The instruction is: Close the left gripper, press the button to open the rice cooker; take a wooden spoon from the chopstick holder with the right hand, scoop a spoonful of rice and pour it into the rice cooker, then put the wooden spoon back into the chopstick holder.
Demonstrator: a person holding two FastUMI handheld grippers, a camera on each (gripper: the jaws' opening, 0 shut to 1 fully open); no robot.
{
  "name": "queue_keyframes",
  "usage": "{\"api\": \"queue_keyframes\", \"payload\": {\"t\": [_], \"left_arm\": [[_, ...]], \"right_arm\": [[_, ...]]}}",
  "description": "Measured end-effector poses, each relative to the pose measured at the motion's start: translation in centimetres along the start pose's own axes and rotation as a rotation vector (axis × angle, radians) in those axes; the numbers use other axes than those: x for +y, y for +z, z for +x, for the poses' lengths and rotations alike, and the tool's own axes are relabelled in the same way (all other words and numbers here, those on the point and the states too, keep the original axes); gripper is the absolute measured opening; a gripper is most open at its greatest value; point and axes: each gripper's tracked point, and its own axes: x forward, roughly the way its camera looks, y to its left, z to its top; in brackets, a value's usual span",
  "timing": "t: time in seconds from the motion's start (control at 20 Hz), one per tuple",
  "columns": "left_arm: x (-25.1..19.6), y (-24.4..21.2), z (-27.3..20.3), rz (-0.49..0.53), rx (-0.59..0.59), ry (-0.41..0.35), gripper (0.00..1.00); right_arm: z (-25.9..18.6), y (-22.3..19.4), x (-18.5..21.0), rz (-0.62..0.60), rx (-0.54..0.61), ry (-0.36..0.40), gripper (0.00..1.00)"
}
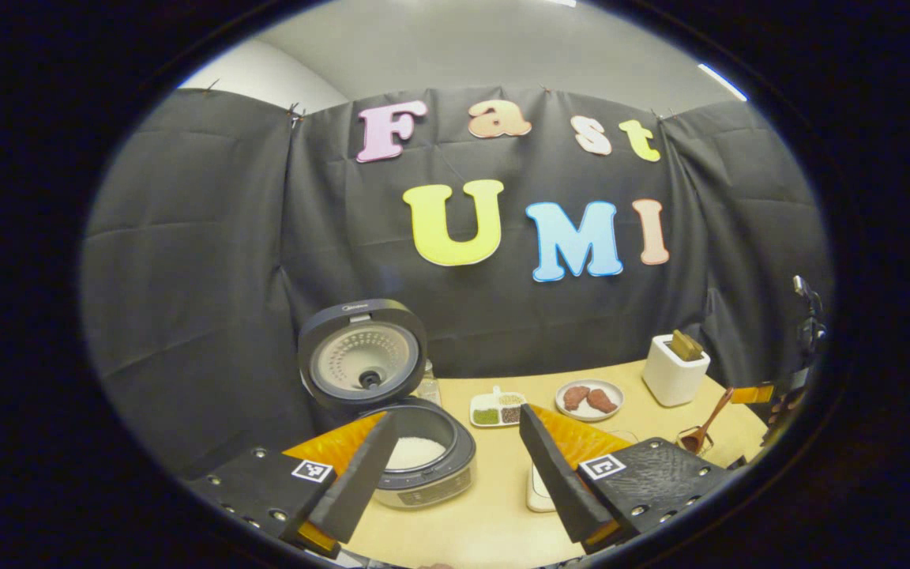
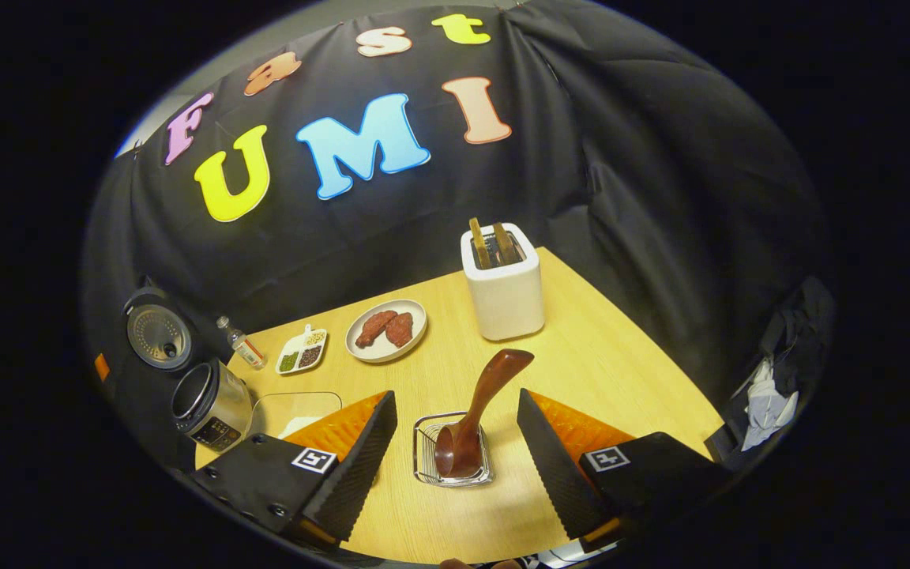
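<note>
Rice cooker point(image 1: 423, 454) as landmark, sitting on the wood tabletop point(image 1: 494, 521); lid point(image 1: 362, 356) up and tilted back, white rice visible in the pot.

Left tongs point(image 1: 455, 466) spread wide, gripping nothing; one finger crossing in front of the cooker's near-left rim, the other well to the cooker's right, over a white block at the tabletop edge.

Just right of the cooker: small divided dish point(image 1: 498, 409) w/ green and dark grains; beyond that a round plate point(image 1: 589, 399) w/ two reddish-brown pieces; farther right still, a white box-shaped holder point(image 1: 674, 370) w/ wooden pieces poking out the top.

Wooden spoon point(image 1: 706, 431) far right of the cooker, near the tabletop's right edge, bowl down, handle leaning up toward the white holder.

In the right gripper view, cooker point(image 2: 210, 407) at far left, lid point(image 2: 156, 332) up; small bottle point(image 2: 240, 341) just beside it toward the grain dish point(image 2: 302, 352); clear container point(image 2: 297, 411) beside the cooker on the near side.

Right tongs point(image 2: 455, 466) also wide apart, holding nothing; wooden spoon point(image 2: 475, 419) standing between the fingers w/o touching either, bowl resting in a small wire basket point(image 2: 427, 458), handle tilted up and away toward the white holder point(image 2: 502, 284); plate point(image 2: 386, 328) between the holder and the grain dish.
</note>
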Motion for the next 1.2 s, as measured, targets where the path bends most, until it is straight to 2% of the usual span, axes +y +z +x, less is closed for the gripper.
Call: {"api": "queue_keyframes", "payload": {"t": [0.05, 0.1, 0.15, 0.3, 0.35, 0.5, 0.55, 0.6, 0.65, 0.75, 0.8, 0.85, 0.9, 0.95, 1.0, 1.05, 1.1, 1.2], "left_arm": [[-0.8, -0.1, 0.2, -0.01, 0.014, -0.005, 0.95], [-1.5, -0.2, 0.3, -0.023, 0.022, -0.01, 0.99], [-1.9, -0.3, 0.6, -0.035, 0.03, -0.006, 0.99], [-2.5, -0.9, 0.6, -0.059, 0.052, 0.023, 0.97], [-2.7, -1.5, 0.5, -0.06, 0.064, 0.034, 0.97], [-2.4, -3.2, 0.1, -0.055, 0.105, 0.083, 0.99], [-2.2, -3.9, -0.3, -0.055, 0.119, 0.1, 0.99], [-1.9, -4.2, -0.6, -0.06, 0.131, 0.118, 0.99], [-1.8, -4.7, -0.9, -0.071, 0.14, 0.133, 0.99], [-2.3, -5.0, -1.3, -0.11, 0.146, 0.138, 0.99], [-2.6, -4.9, -1.5, -0.129, 0.139, 0.137, 0.99], [-2.6, -4.8, -1.7, -0.141, 0.133, 0.141, 0.99], [-2.6, -4.7, -1.9, -0.143, 0.13, 0.151, 0.99], [-2.5, -4.8, -2.0, -0.141, 0.128, 0.161, 0.97], [-2.5, -4.9, -2.2, -0.139, 0.127, 0.167, 0.97], [-2.6, -5.0, -2.3, -0.138, 0.127, 0.167, 0.97], [-2.6, -5.1, -2.4, -0.135, 0.129, 0.165, 0.97], [-2.7, -5.7, -2.4, -0.13, 0.134, 0.16, 0.97]], "right_arm": [[0.9, -0.3, -0.4, 0.01, 0.019, 0.005, 0.98], [1.7, -0.6, -0.9, 0.018, 0.039, 0.008, 0.93], [2.4, -1.0, -1.2, 0.028, 0.061, 0.011, 0.98], [5.2, -1.9, -1.7, 0.062, 0.12, 0.029, 0.98], [6.1, -2.4, -1.8, 0.075, 0.144, 0.036, 0.93], [8.7, -3.1, -1.5, 0.135, 0.207, 0.061, 0.93], [9.3, -3.3, -1.5, 0.153, 0.221, 0.066, 0.96], [10.1, -3.4, -1.4, 0.166, 0.235, 0.069, 0.86], [10.5, -3.5, -1.4, 0.175, 0.245, 0.07, 0.93], [11.1, -2.9, -1.6, 0.193, 0.244, 0.067, 0.78], [11.9, -2.9, -1.8, 0.204, 0.247, 0.062, 0.49], [11.9, -2.8, -2.0, 0.215, 0.248, 0.047, 0.39], [11.6, -2.7, -1.8, 0.226, 0.262, 0.058, 0.23], [11.5, -2.9, -1.9, 0.229, 0.271, 0.058, 0.3], [12.4, -3.3, -1.5, 0.236, 0.268, 0.047, 0.22], [11.2, -2.7, -1.6, 0.237, 0.269, 0.052, 0.24], [11.5, -2.8, -1.3, 0.227, 0.258, 0.058, 0.2], [10.1, -2.1, -0.8, 0.191, 0.226, 0.073, 0.2]]}}
